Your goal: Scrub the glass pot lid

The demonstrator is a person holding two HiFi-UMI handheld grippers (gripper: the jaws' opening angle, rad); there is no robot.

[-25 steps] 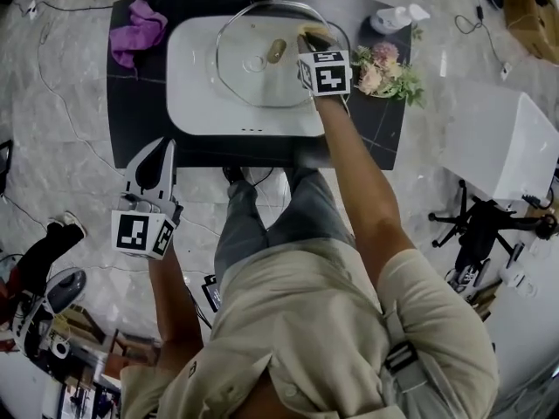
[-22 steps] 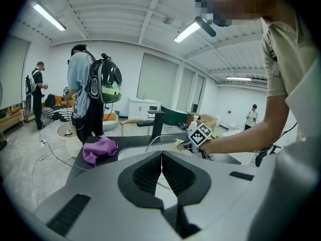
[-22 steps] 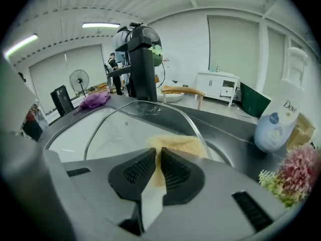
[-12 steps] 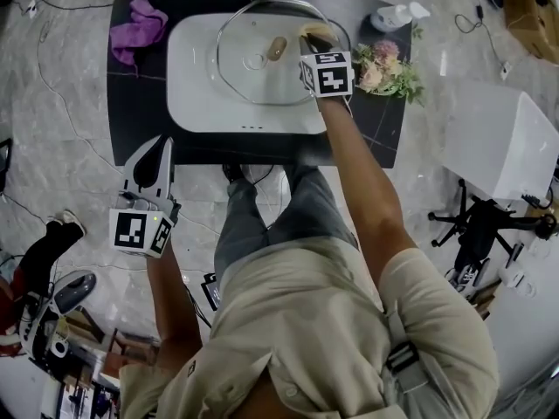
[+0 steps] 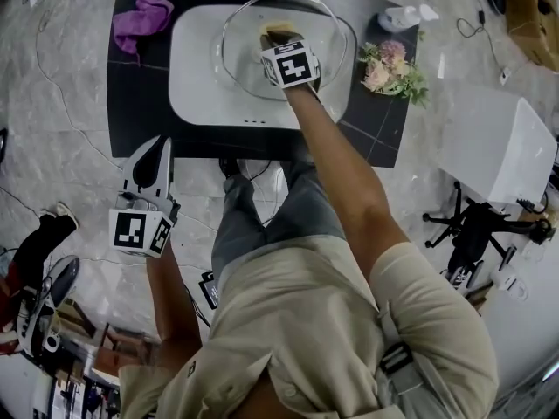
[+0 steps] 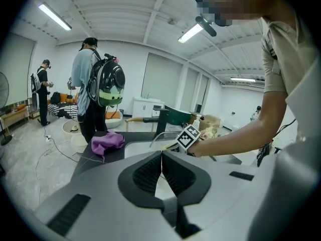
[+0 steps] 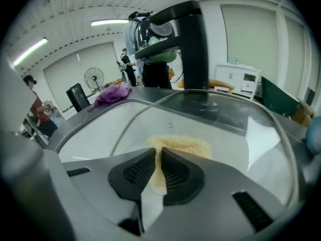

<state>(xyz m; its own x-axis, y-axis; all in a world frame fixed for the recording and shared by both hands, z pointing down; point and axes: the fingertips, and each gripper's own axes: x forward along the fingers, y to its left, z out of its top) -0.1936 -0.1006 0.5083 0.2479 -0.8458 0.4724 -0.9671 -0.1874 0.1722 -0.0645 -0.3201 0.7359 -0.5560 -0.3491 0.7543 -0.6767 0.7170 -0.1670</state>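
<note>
Scrubbing is judged to be under way, not finished: a yellow sponge (image 7: pixel 183 145) is clamped in the right gripper (image 7: pixel 156 157) and pressed on the glass pot lid (image 5: pixel 327 33), which is laid roughly flat across the white sink (image 5: pixel 196 77). Being round, the lid has no long axis. The left gripper (image 6: pixel 161 159) is held closed and empty, well away.

Grey marble floor (image 5: pixel 52 103) — white walls (image 6: pixel 133 72) w/ ceiling strip lights (image 6: pixel 55 16).
</note>
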